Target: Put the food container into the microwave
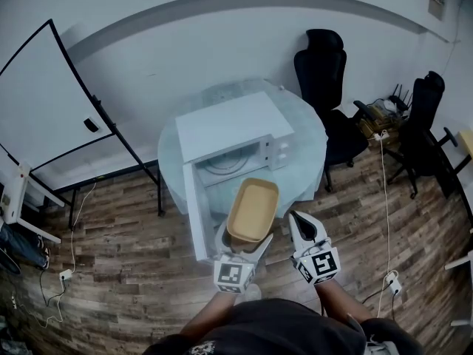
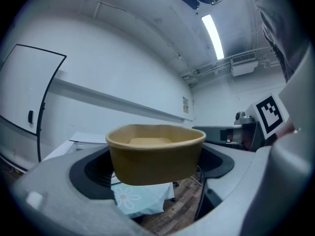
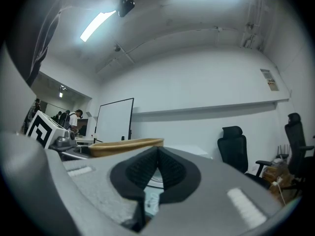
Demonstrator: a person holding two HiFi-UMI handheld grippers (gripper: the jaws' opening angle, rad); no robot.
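Left gripper (image 1: 242,244): jaws clamped on food container (image 1: 253,209), held aloft | right gripper (image 1: 299,224): jaws together, empty, just beside | microwave (image 1: 235,128) ahead, door (image 1: 195,217) open (turntable visible) | advice: hold container level, advance straight in, clear of door edge

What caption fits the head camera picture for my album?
Left gripper holds a tan food container in front of the open microwave; right gripper shut, empty.

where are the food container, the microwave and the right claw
food container (image 1: 252,209), head view, its inside floor
microwave (image 1: 233,124), head view, its top panel
right claw (image 3: 157,152), right gripper view, between its closed tips
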